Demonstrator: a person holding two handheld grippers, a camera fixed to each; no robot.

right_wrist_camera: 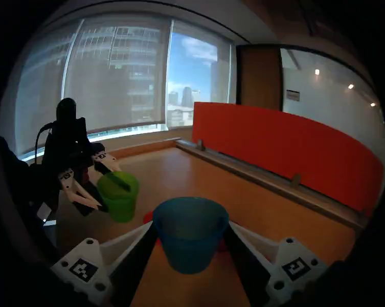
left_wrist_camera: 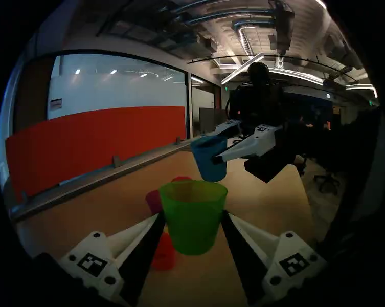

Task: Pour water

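Orange panel [left_wrist_camera: 100,143] runs along the far left edge of a wooden table [left_wrist_camera: 115,204] and serves as the reference for everything else. Just out from the panel, low on the tabletop, stand a few small red cups [left_wrist_camera: 164,253], partly hidden. Next across, farther from the panel than the red cups and held above them, is a green cup [left_wrist_camera: 193,217]. The left gripper [left_wrist_camera: 193,227] clasps it, its two fingers partly closed and pressing the cup's sides, cup upright with its mouth up. Farther again from the panel is a blue cup [left_wrist_camera: 209,161], raised a little higher. The right gripper [left_wrist_camera: 212,148] grasps this one in the same way, one finger on each side, and it sits roughly upright. A person stands in dark silhouette behind it. The two held cups are near each other but apart. Whether either holds water cannot be told; both insides look dim. Judging from this, the task is at the approach before pouring, since neither cup is tipped. The next move probably calls for bringing one rim above the other cup's open mouth, then tilting slowly while the receiving cup is kept level and steady. Which cup is meant to receive is unclear.
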